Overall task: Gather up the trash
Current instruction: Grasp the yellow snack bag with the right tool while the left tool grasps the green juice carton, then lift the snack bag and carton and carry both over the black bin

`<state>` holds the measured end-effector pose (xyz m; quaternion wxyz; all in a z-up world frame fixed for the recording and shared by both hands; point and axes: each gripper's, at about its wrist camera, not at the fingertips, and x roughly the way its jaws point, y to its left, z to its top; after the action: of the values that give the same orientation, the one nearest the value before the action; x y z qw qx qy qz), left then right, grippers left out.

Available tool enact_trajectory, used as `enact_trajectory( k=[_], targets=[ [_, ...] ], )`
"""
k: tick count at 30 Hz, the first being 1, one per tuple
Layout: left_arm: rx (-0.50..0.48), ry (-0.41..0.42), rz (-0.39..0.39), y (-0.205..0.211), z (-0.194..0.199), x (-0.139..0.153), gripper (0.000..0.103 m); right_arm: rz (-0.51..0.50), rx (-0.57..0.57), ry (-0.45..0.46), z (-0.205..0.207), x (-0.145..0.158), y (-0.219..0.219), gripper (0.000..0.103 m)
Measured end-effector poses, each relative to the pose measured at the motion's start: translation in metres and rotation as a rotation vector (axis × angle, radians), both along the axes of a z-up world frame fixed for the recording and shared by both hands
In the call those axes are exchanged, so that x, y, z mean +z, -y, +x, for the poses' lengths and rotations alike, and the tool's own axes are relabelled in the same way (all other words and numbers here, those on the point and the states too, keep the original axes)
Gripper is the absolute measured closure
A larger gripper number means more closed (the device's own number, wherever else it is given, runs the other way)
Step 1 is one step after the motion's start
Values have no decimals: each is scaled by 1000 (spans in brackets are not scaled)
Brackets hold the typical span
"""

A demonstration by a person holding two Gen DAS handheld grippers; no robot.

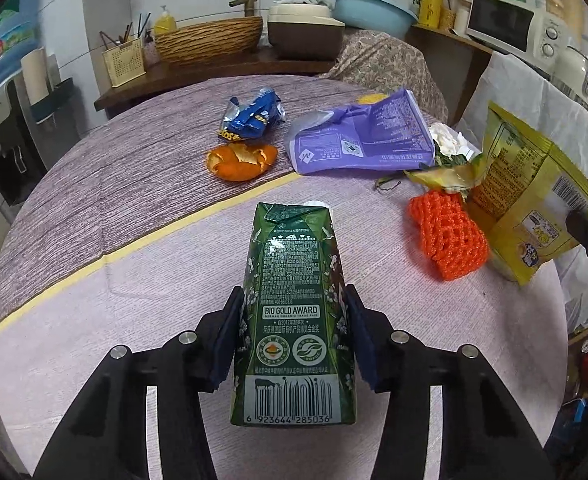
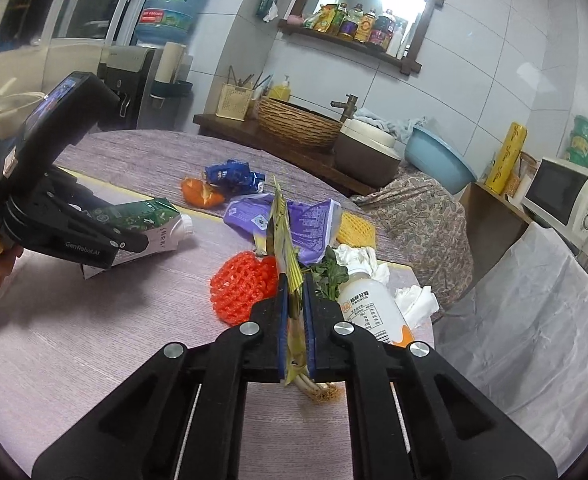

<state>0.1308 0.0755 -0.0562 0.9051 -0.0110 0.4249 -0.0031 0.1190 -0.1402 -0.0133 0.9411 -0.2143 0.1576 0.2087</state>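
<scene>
A: Two pairs of tongs are busy over one round table [image 1: 142, 184]. Biggest thing on it?

B: Off it, really: the white plastic sheet [image 2: 533, 300] draped past the right edge, which may be a bin liner, though I cannot tell. Next down, the purple pouch [image 1: 353, 136] lies flat toward the far edge, just across the yellow tape line [image 1: 166, 236].

A: And the held things?

B: The left tongs [image 1: 294, 344] have the green milk carton [image 1: 294, 320] between the pads, lying on its side near the table's middle. The pads sit against its two flanks, so I read that as a grip, jaws about half wide. The right tongs [image 2: 294, 320] are pinched nearly flat on the yellow snack bag [image 2: 286, 240], which stands edge-on above the table.

A: What could go wrong?

B: The carton is squeezed low on its body, so its capped end may droop or swing on a lift, and its glossy sides could slide from the pads. The bag is thin foil; it could flap against the orange foam net [image 2: 242, 288] or the white bottle [image 2: 365, 304] beside it and drag them along.

A: Smaller bits left?

B: Orange peel [image 1: 242, 162] and the blue wrapper [image 1: 250, 114] touching it toward the far edge, plus tissues [image 2: 413, 298] and greens [image 2: 327, 274] near the right edge.
</scene>
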Motion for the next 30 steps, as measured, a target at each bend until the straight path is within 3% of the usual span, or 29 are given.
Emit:
enact_trajectory(
  k=[6, 10, 18, 25, 30],
  targets=[
    [17, 52, -20, -6, -17, 15, 54, 60, 25, -13, -6, 8, 4, 100],
    [13, 126, -35, -2, -28, 42, 54, 97, 30, -7, -9, 17, 12, 100],
    [-91, 244, -74, 40, -29, 88, 54, 226, -6, 9, -14, 46, 56, 100],
    [-242, 279, -126, 102, -9, 105, 54, 327, -192, 59, -1, 70, 138, 100],
    [-334, 260, -163, 150, 7, 98, 54, 336, -406, 41, 32, 54, 206, 100]
  ],
)
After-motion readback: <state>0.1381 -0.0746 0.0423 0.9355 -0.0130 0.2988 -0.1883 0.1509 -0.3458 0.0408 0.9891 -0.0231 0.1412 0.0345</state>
